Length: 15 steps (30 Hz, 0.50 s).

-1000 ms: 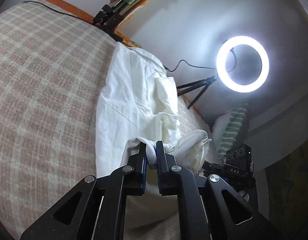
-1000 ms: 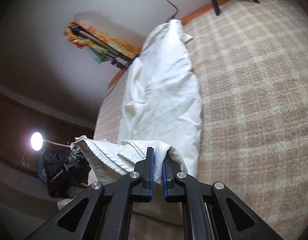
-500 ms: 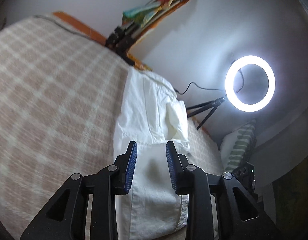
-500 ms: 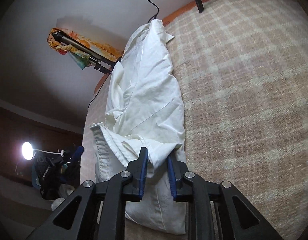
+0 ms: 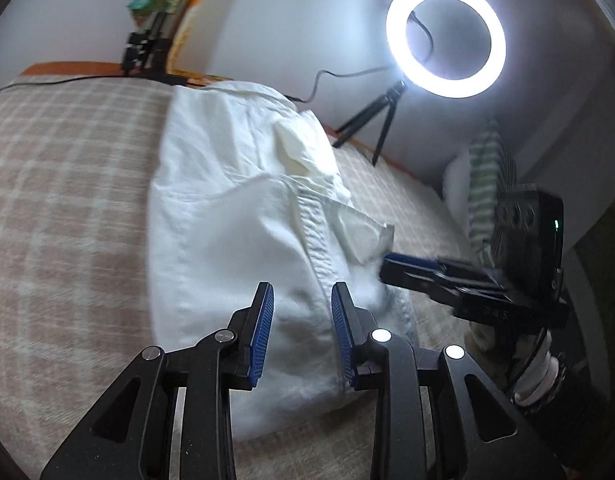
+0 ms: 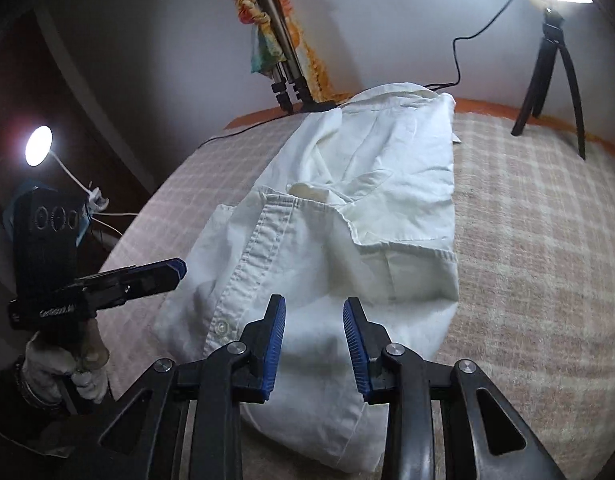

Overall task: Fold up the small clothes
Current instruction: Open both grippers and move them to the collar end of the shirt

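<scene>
White shirt (image 6: 339, 236) folded over, lying on the checked blanket (image 6: 539, 248)
Button placket up, a bit rumpled; left gripper (image 5: 302, 332) open, right gripper (image 6: 314, 338) opening, both empty over its near end

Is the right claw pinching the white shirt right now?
Apart. In the right wrist view, the right claw is opening, its blue pads standing clear with nothing pinched between them, and the white shirt lies flat on the checked blanket beyond.

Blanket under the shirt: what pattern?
Beige and cream check on the blanket, clearest in the right wrist view beside the white shirt.
</scene>
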Each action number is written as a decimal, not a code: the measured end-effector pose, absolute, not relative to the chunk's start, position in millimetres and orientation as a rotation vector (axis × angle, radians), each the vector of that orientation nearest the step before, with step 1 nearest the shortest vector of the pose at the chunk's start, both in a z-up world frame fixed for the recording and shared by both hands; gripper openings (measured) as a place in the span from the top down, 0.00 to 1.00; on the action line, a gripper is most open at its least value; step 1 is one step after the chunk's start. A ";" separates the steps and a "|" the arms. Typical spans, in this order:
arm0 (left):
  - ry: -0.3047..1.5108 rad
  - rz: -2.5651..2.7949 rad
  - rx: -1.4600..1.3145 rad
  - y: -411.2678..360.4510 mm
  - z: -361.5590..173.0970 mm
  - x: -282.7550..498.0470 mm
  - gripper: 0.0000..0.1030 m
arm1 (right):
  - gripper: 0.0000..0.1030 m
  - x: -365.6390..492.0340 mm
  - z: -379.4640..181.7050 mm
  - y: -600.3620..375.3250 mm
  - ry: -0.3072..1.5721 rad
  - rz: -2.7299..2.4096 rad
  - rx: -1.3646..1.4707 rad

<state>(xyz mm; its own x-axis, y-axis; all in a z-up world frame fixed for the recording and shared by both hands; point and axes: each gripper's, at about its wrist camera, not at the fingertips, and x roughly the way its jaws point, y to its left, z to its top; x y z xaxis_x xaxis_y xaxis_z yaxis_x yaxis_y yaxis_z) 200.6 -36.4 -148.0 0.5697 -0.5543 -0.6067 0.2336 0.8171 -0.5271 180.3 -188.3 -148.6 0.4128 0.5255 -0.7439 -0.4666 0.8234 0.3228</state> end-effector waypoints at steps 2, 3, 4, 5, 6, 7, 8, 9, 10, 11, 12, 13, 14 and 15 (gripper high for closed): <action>0.864 -0.465 -0.387 -48.2 -154.6 210.8 0.73 | 0.69 192.5 -155.8 -177.9 0.952 0.591 -0.023; 0.869 -0.453 -0.378 -49.6 -157.4 215.0 0.73 | 0.69 200.9 -161.5 -175.6 0.957 0.569 -0.048; 0.874 -0.437 -0.365 -51.7 -161.1 219.5 0.73 | 0.71 211.9 -167.9 -174.5 0.972 0.550 -0.054; 0.882 -0.416 -0.348 -52.7 -164.7 224.6 0.73 | 0.71 220.6 -172.6 -175.2 0.981 0.536 -0.053; 0.890 -0.396 -0.341 -51.6 -168.1 229.3 0.73 | 0.71 228.4 -176.1 -176.2 0.983 0.514 -0.057; 0.893 -0.379 -0.343 -49.4 -170.7 233.0 0.73 | 0.71 234.9 -178.9 -177.0 0.982 0.495 -0.067; 0.894 -0.361 -0.346 -45.3 -173.1 237.1 0.73 | 0.71 239.0 -180.6 -177.4 0.982 0.484 -0.074; 0.895 -0.344 -0.352 -40.2 -174.6 240.5 0.73 | 0.70 243.0 -181.8 -177.9 0.983 0.470 -0.081; 0.891 -0.326 -0.363 -33.8 -174.2 243.8 0.73 | 0.69 247.5 -183.1 -180.4 0.989 0.451 -0.086; 0.880 -0.295 -0.369 -24.4 -172.2 248.5 0.73 | 0.69 250.7 -182.7 -183.7 0.991 0.445 -0.076; 0.869 -0.273 -0.373 -18.7 -170.3 250.5 0.73 | 0.69 254.3 -181.0 -189.0 0.986 0.436 -0.058; 0.858 -0.262 -0.387 -10.7 -168.9 255.2 0.73 | 0.69 257.3 -178.3 -195.0 0.976 0.422 -0.038; 0.850 -0.254 -0.403 -2.3 -167.0 261.4 0.73 | 0.68 261.0 -175.3 -201.1 0.963 0.414 -0.015; 0.843 -0.243 -0.415 5.0 -165.2 267.7 0.73 | 0.66 264.3 -172.5 -207.6 0.950 0.407 0.008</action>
